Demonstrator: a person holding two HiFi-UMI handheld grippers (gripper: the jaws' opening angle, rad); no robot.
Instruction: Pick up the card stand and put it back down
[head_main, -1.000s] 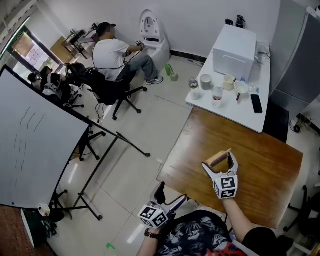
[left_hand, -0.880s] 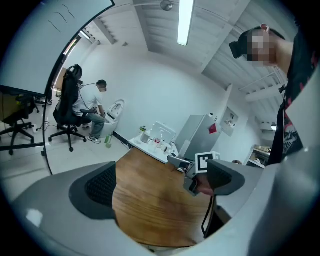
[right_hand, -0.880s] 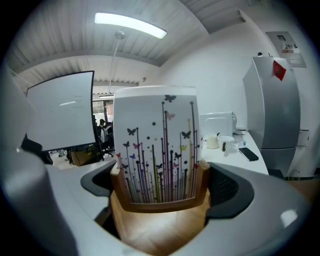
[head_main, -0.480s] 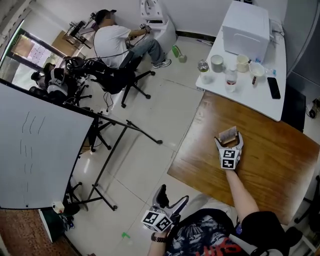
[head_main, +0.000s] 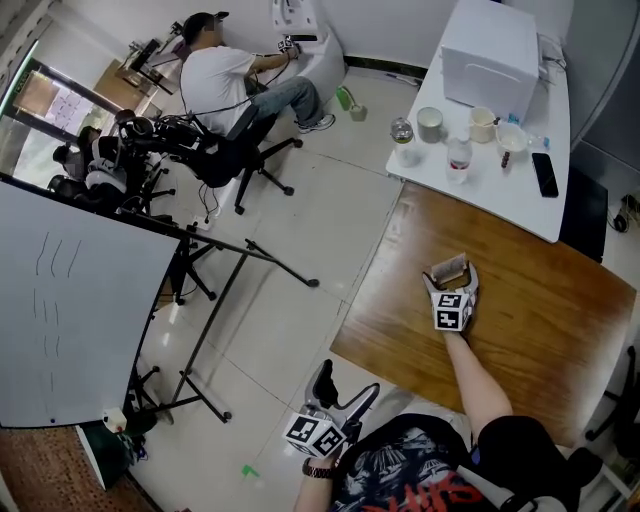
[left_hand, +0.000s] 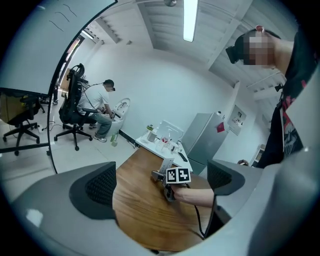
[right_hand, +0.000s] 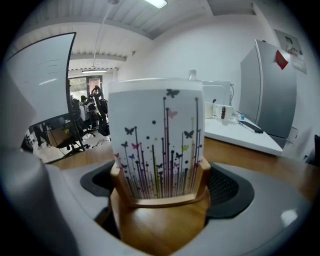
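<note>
Clamping the right gripper (head_main: 449, 275) fingers on the base of the wooden butterfly-print card stand (right_hand: 157, 150), to hold it upright over the brown wooden bench (head_main: 540, 330). Holding the left gripper (head_main: 342, 392) aside, fingers apart, unneeded.

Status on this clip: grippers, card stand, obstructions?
Right gripper shut on card stand, at the wooden table. Left gripper open, empty, off the table. Nothing blocking.

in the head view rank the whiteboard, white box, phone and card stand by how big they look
1. whiteboard
2. white box
3. phone and card stand: they look about alike, so not ranked
</note>
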